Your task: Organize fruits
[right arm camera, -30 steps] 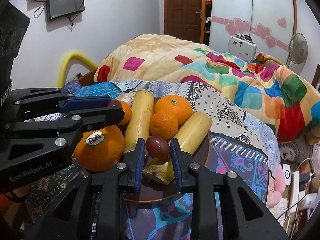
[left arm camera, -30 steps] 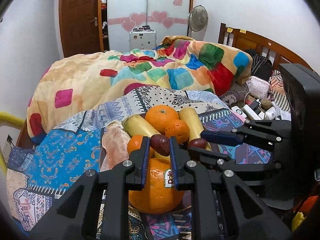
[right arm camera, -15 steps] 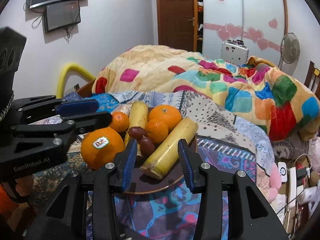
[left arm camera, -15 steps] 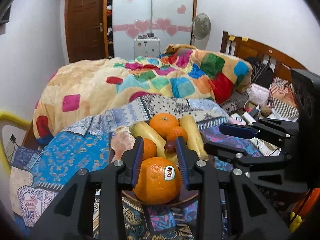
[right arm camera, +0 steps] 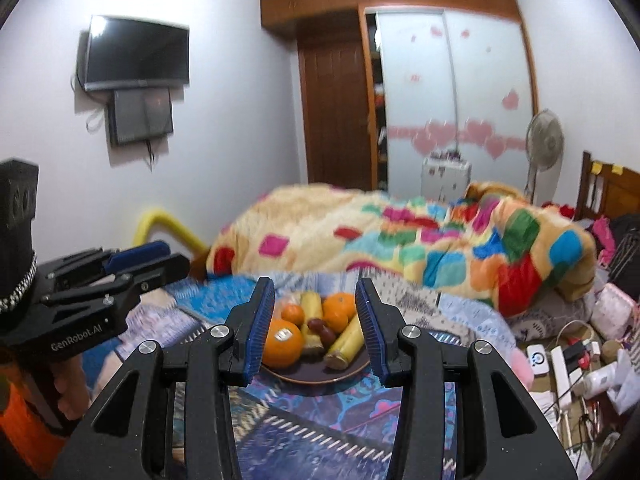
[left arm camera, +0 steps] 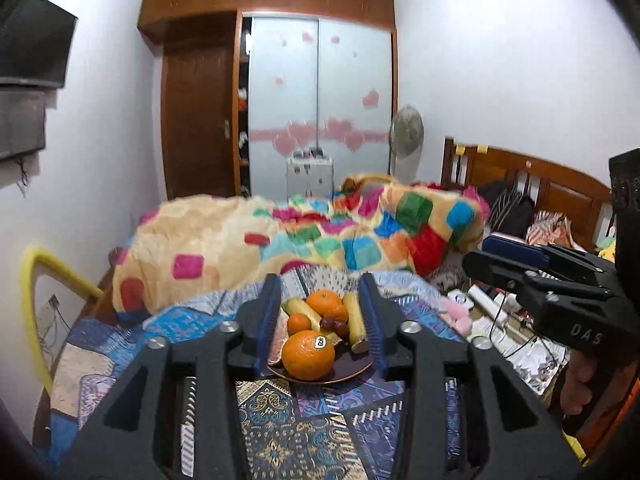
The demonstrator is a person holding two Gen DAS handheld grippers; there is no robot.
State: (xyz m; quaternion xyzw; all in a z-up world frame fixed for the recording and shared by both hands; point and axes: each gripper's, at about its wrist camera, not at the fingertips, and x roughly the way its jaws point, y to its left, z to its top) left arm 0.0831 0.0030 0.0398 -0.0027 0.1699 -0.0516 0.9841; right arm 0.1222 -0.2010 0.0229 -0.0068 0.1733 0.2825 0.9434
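Observation:
A dark round plate (left arm camera: 352, 372) (right arm camera: 312, 376) on the patterned bedspread holds a big orange with a Dole sticker (left arm camera: 308, 355) (right arm camera: 282, 343), smaller oranges (left arm camera: 325, 301) (right arm camera: 339, 310), bananas (left arm camera: 355, 322) (right arm camera: 346, 342) and two dark red grapes (left arm camera: 334, 325) (right arm camera: 322, 329). My left gripper (left arm camera: 320, 320) is open and empty, held well back from the plate. My right gripper (right arm camera: 316, 326) is open and empty, also back from the plate. Each gripper shows at the side of the other's view (left arm camera: 532, 264) (right arm camera: 120, 268).
A colourful quilt (left arm camera: 304, 240) is heaped behind the plate. Cables, a power strip and small items (right arm camera: 568, 364) lie at the right. A yellow padded rail (left arm camera: 36, 300) runs along the left bed edge. A wooden headboard (left arm camera: 532, 188) stands at the right.
Both grippers have opened, released the grapes onto the plate, and pulled back and up, so the plate now looks small and far.

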